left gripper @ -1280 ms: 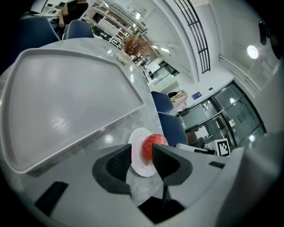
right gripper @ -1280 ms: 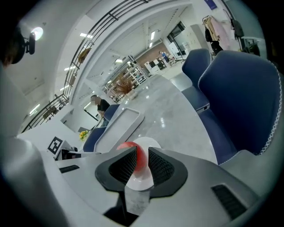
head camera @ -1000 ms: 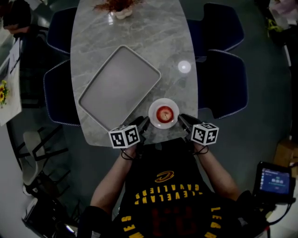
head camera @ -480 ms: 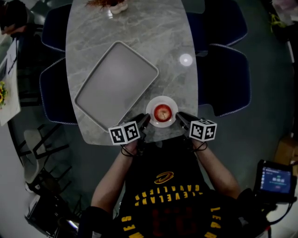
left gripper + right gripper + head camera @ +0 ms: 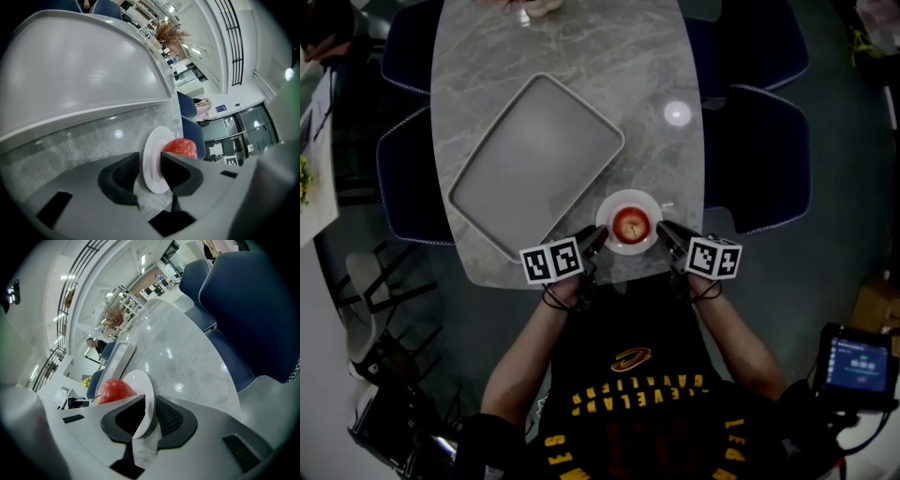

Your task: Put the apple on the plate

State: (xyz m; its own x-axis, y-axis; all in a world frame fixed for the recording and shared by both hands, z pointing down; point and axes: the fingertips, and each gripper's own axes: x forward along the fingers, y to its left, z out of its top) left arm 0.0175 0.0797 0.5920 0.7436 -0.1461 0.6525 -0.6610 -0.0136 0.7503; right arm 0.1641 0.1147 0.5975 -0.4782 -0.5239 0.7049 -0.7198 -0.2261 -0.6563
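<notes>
A red apple (image 5: 631, 224) sits in the middle of a small white plate (image 5: 648, 208) near the front edge of the marble table (image 5: 572, 56). My left gripper (image 5: 594, 237) is at the plate's left side and my right gripper (image 5: 664, 231) at its right side. In the left gripper view the plate's rim (image 5: 152, 159) stands between the two black pads, with the apple (image 5: 180, 147) just beyond. In the right gripper view the rim (image 5: 149, 394) is pinched between the pads, and the apple (image 5: 112, 390) lies to the left. Both grippers are shut on the plate's rim.
A large grey rectangular tray (image 5: 534, 159) lies at an angle just left of and behind the plate. Dark blue chairs (image 5: 764, 150) stand on both sides of the table. A vase of dried plants (image 5: 530, 7) is at the far end.
Both grippers have edged slightly forward onto the plate's two sides. The plate and apple stay where they were beside the tray.
</notes>
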